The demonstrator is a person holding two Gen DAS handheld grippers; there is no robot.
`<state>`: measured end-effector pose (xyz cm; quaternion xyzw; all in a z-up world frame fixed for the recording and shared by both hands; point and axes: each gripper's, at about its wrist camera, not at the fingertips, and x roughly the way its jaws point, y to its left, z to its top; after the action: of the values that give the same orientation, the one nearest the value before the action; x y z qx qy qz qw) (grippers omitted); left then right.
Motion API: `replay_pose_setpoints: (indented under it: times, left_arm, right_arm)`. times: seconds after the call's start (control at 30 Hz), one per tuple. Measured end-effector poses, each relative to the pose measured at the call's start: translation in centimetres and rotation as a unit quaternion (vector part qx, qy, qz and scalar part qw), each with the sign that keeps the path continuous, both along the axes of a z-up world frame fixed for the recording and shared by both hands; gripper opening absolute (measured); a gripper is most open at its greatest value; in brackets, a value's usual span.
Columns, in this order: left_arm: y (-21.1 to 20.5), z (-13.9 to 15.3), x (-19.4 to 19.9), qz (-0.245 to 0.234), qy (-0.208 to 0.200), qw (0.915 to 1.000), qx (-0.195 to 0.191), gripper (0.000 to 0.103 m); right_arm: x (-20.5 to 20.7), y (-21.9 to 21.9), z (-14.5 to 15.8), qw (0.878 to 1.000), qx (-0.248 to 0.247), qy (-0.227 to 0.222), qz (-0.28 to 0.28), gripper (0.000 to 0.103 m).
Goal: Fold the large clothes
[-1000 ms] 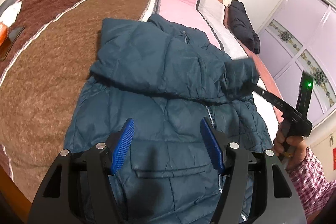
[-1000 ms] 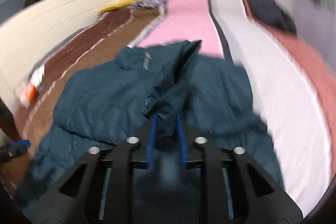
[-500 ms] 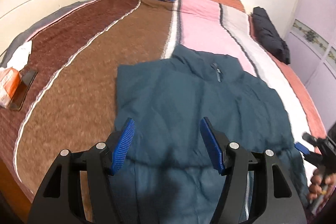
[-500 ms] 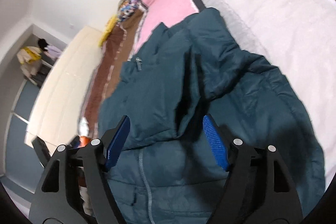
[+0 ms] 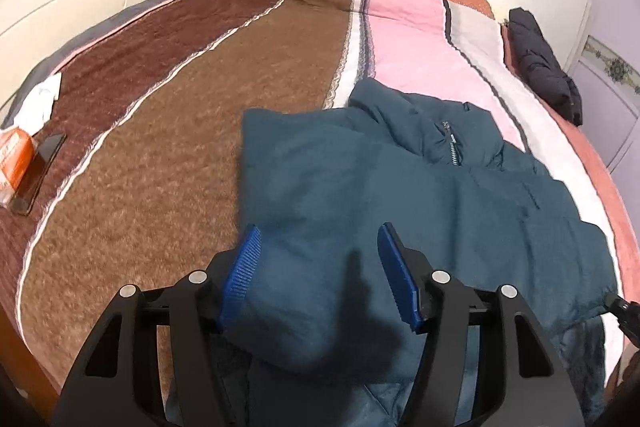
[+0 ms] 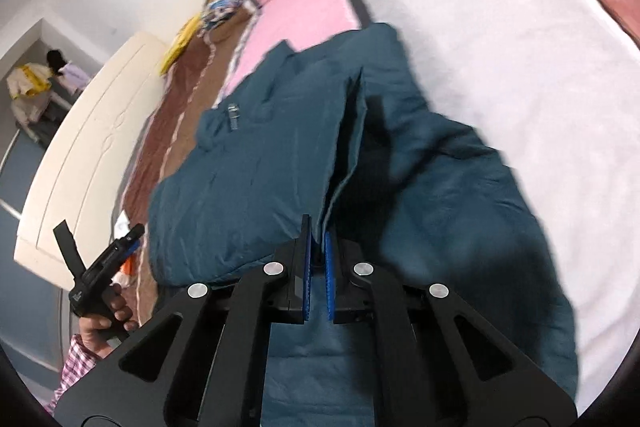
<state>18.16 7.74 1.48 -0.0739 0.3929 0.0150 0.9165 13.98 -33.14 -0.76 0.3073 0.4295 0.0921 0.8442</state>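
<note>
Your left claw (image 5: 318, 277) stands spread above the near left part of the dark teal quilted puffer jacket (image 5: 400, 195), its blue ribbed pads (image 5: 242, 277) on either side of a folded-over sleeve; the pads do not press on it. Its jaws have just closed a little.

Your right claw (image 6: 316, 273) is pressed together, pinching a raised fold of the jacket; its jaws have just been closing, with the fabric between them.

The jacket lies on the bed, across the striped brown, pink and white blanket (image 5: 192, 115), collar and zipper pull (image 5: 452, 147) toward the far end. A black folded garment (image 5: 540, 63) lies well apart at the bed's right edge. Your left hand (image 6: 102, 319), with a pink checked sleeve, shows at the lower left of the right wrist view.
</note>
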Motion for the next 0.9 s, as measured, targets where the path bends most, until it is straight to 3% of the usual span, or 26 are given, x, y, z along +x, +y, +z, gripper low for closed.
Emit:
replay_pose_setpoints:
  times: [0.1, 0.23, 0.33, 0.4, 0.5, 0.57, 0.73, 0.83, 0.9]
  left_arm:
    - [-0.2, -1.0, 0.9, 0.007, 0.017, 0.9998, -0.009, 0.06]
    - [-0.5, -4.2, 3.0, 0.006, 0.072, 0.9974, 0.0, 0.061]
    - [-0.5, -3.3, 3.0, 0.002, 0.066, 0.9978, -0.004, 0.061]
    - [0.2, -1.4, 3.1, -0.002, 0.029, 0.9991, -0.031, 0.061]
    - [1.3, 0.4, 5.1, 0.023, 0.001, 0.9994, -0.026, 0.061]
    - [1.7, 0.0, 6.9, 0.037, 0.014, 0.9991, -0.014, 0.061]
    - [0.9, -5.0, 10.2, 0.043, 0.09, 0.995, 0.002, 0.064]
    - [0.1, -5.4, 9.9, 0.04, 0.087, 0.9951, 0.024, 0.067]
    - [0.5, -4.4, 9.3, 0.041, 0.08, 0.9959, 0.014, 0.065]
  right_arm:
    - [-0.1, 0.1, -1.6, 1.0, -0.016, 0.021, 0.001, 0.006]
    - [0.3, 0.3, -3.7, 0.999, -0.02, 0.05, -0.004, 0.006]
    - [0.2, 0.0, -4.2, 0.998, -0.019, 0.052, -0.006, 0.006]
    - [0.1, -0.2, -4.4, 0.998, -0.017, 0.053, -0.007, 0.006]
    - [0.0, -0.2, -4.7, 0.998, -0.017, 0.057, -0.01, 0.006]
    - [0.0, 0.0, -4.6, 0.998, -0.023, 0.058, -0.011, 0.006]
    - [0.2, 0.4, -4.9, 0.997, -0.029, 0.067, -0.016, 0.006]
    - [0.5, 0.6, -5.2, 0.997, -0.035, 0.074, -0.016, 0.007]
    - [0.7, 0.7, -5.1, 0.996, -0.042, 0.077, -0.016, 0.007]
